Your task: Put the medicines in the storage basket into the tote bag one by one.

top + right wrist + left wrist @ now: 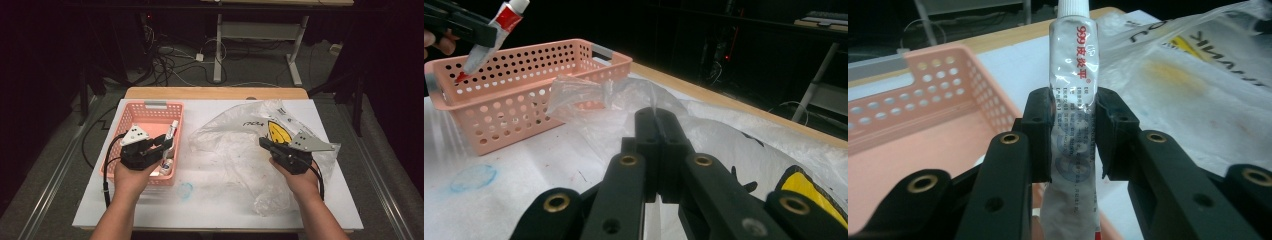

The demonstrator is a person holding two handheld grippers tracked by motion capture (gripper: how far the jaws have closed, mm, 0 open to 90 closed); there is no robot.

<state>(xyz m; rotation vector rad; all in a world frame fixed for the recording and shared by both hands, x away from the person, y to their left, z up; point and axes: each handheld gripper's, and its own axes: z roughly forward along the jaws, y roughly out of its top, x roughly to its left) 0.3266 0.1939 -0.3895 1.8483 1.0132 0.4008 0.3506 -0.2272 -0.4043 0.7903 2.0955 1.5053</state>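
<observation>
Toothpaste-style tube [1071, 100] is clamped between the left tongs [165, 141], roughly at its middle, cap end pointing up and away, and it sits at the right rim of the pink basket [145, 112] in the left-centre of the high view. From the right gripper view you can see the tube up in the top left corner, hanging over the basket's near end. So my guess is we're mid-transfer: tube is picked, drop into the basket isn't done yet. There's already another small item [167, 166] lying in the basket's lower right corner, can't tell what exactly.

Right tongs [265, 143] are fully closed and pinching a fold of the crinkly clear plastic bag [235, 145], which sprawls across the middle and right of the counter [210, 205].

Counter is white with a wooden edge at the top, plus a faint blue smudge [185, 190] below the basket. Room behind is dark, cables on the floor, desk legs up top.
</observation>
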